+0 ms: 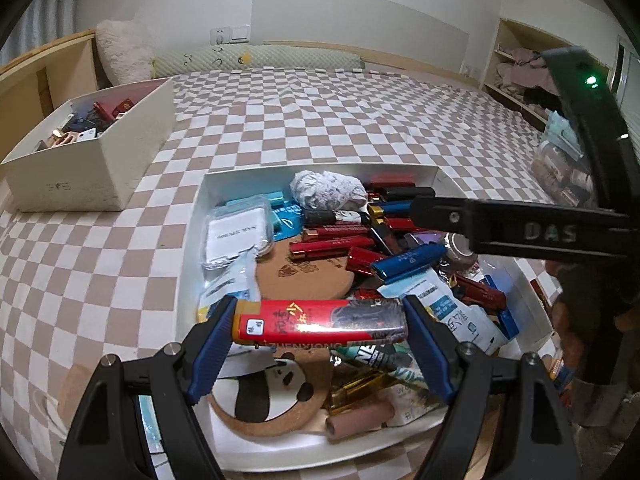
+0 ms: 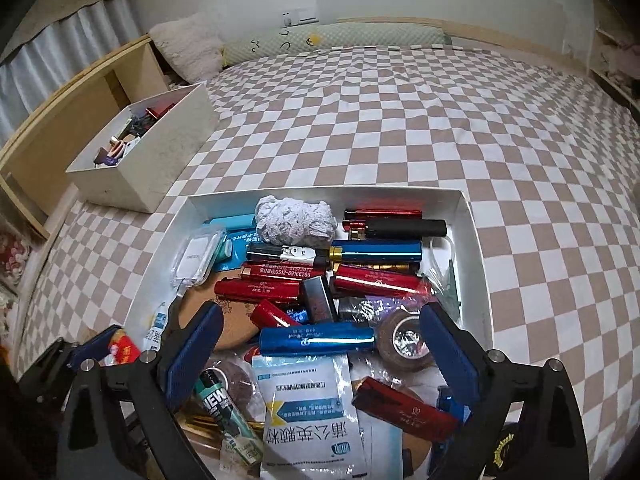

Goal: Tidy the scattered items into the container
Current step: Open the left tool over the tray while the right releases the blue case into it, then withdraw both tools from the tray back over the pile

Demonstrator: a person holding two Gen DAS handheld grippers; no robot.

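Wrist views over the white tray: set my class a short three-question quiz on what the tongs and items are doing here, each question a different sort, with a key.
1. True or false: the left tongs are clamped on a red packet.
2. What lies between the right tongs' pads? A) nothing held, a blue lighter lying loose B) a cork coaster C) a crumpled tissue
3. Fill in: the second white box stands on the checked ____.

Key: 1 true. 2 A; the pads stand wide, clear of the lighter. 3 bedsheet.
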